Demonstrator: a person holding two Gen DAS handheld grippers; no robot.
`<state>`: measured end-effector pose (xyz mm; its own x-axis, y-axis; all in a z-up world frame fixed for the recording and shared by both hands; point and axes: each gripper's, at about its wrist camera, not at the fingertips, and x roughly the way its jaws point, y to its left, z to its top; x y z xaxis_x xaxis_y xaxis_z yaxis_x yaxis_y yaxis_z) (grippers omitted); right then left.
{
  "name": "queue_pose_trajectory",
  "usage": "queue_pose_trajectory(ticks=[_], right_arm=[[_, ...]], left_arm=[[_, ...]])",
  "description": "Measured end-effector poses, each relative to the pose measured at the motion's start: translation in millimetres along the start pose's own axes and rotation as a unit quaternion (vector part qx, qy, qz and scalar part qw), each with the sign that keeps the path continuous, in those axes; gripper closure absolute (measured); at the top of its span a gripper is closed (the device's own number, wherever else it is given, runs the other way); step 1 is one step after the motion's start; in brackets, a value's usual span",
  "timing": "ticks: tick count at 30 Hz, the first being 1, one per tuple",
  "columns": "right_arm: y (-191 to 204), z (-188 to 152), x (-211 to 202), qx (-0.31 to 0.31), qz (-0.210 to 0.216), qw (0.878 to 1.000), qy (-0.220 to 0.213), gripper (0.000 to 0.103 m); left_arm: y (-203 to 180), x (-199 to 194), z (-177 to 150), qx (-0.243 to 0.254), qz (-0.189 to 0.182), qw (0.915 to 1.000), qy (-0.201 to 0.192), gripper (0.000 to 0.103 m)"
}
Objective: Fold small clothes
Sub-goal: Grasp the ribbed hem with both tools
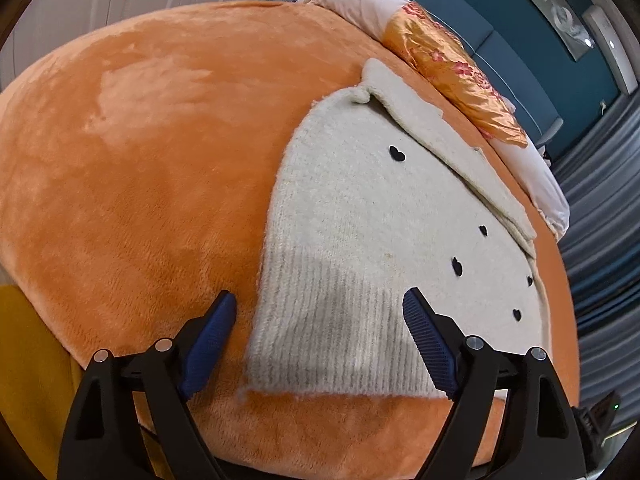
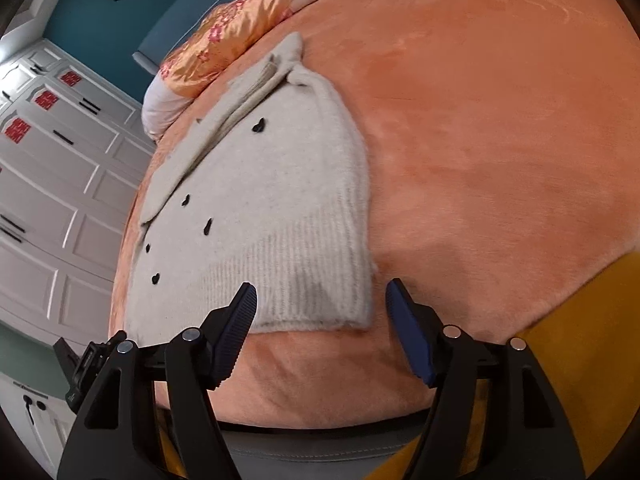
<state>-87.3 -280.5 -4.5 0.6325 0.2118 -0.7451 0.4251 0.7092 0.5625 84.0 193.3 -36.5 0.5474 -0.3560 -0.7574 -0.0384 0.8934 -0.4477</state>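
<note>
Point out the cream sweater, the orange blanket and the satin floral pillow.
cream sweater [image 1: 360, 208]: left wrist view, plain knit above the ribbed hem.
orange blanket [image 1: 140, 140]: left wrist view, bare plush left of the sweater.
satin floral pillow [image 2: 236, 28]: right wrist view, orange flowered middle.

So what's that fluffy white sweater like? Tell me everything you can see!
The sweater is a cream, fuzzy knit with small dark heart-shaped buttons down the front and a ribbed band along the bottom edge. It lies flat on the orange blanket, with a sleeve folded over along one side. The left gripper and the right gripper each hang open over a bottom corner, neither pinching it. Nothing else rests on it.
</note>
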Motion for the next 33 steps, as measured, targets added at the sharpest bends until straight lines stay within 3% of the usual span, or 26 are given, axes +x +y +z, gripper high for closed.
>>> queue_pose_trajectory(ticks=[4, 6, 11, 14, 16, 18, 20, 27, 33], right_arm=[[2.6, 0.4, 4.3, -0.002, 0.001, 1.0, -0.008, 0.041], [3.5, 0.9, 5.8, -0.004, -0.005, 1.0, -0.011, 0.044], [7.6, -0.1, 8.9, -0.016, -0.019, 1.0, -0.014, 0.049], [7.6, -0.7, 9.6, -0.02, -0.028, 0.999, -0.014, 0.062], [5.9, -1.7, 10.8, -0.016, -0.027, 0.999, -0.01, 0.081], [4.0, -2.3, 12.1, -0.012, -0.017, 1.0, -0.006, 0.093], [4.7, -3.1, 11.5, -0.013, -0.017, 1.0, -0.008, 0.094], [9.1, -7.7, -8.8, -0.018, 0.005, 0.999, -0.036, 0.097], [1.9, -12.2, -32.6, 0.007, 0.045, 0.998, -0.041, 0.098]], left_arm=[[-3.6, -0.3, -2.0, 0.013, 0.005, 0.9999, -0.006, 0.024], [-2.8, -1.4, -1.9, 0.015, 0.006, 0.9998, -0.01, 0.035], [-3.2, -2.1, -3.2, 0.023, 0.024, 0.9994, -0.011, 0.046], [-4.6, -3.1, -5.4, 0.029, 0.036, 0.9988, -0.012, 0.053], [-4.3, -3.6, -5.5, 0.03, 0.042, 0.9986, -0.013, 0.06], [-2.4, -4.9, -5.7, 0.028, 0.04, 0.9987, -0.013, 0.079], [-1.3, -5.3, -6.1, 0.026, 0.032, 0.9991, -0.009, 0.096], [-9.1, -24.4, -9.6, 0.044, 0.027, 0.9983, -0.026, 0.097], [-11.7, -52.3, -16.8, 0.043, -0.003, 0.9987, -0.027, 0.098]])
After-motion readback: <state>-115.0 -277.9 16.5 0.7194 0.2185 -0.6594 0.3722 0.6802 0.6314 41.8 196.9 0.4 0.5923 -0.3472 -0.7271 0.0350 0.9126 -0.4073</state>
